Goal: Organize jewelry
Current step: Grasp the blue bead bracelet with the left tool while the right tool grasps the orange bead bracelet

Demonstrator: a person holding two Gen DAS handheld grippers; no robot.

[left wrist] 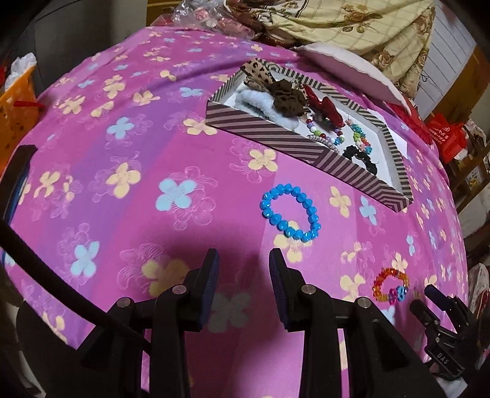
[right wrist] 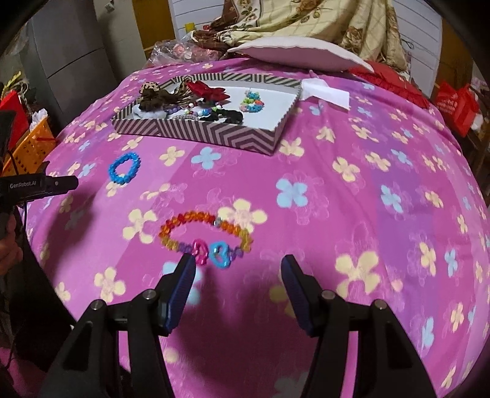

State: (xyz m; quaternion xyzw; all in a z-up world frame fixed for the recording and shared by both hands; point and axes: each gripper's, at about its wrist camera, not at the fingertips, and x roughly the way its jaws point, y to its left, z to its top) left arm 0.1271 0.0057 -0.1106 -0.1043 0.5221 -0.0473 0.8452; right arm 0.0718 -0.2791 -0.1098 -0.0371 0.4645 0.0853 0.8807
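A blue bead bracelet [left wrist: 290, 212] lies on the pink flowered cloth [left wrist: 137, 137], just ahead and right of my open, empty left gripper [left wrist: 244, 257]; it also shows in the right wrist view [right wrist: 124, 168]. An orange and yellow bead bracelet with pink and blue charms [right wrist: 205, 236] lies just ahead of my open, empty right gripper [right wrist: 239, 263]; it also shows in the left wrist view [left wrist: 391, 285]. A striped box [left wrist: 275, 144] holds scrunchies, a red bow and bead bracelets; it also shows in the right wrist view [right wrist: 214, 136].
A white pillow [right wrist: 294, 53] and a folded floral quilt [right wrist: 321, 21] lie behind the box. White paper [right wrist: 327, 90] lies at the box's right corner. An orange basket [right wrist: 30, 144] stands left, red bags [right wrist: 456, 104] right.
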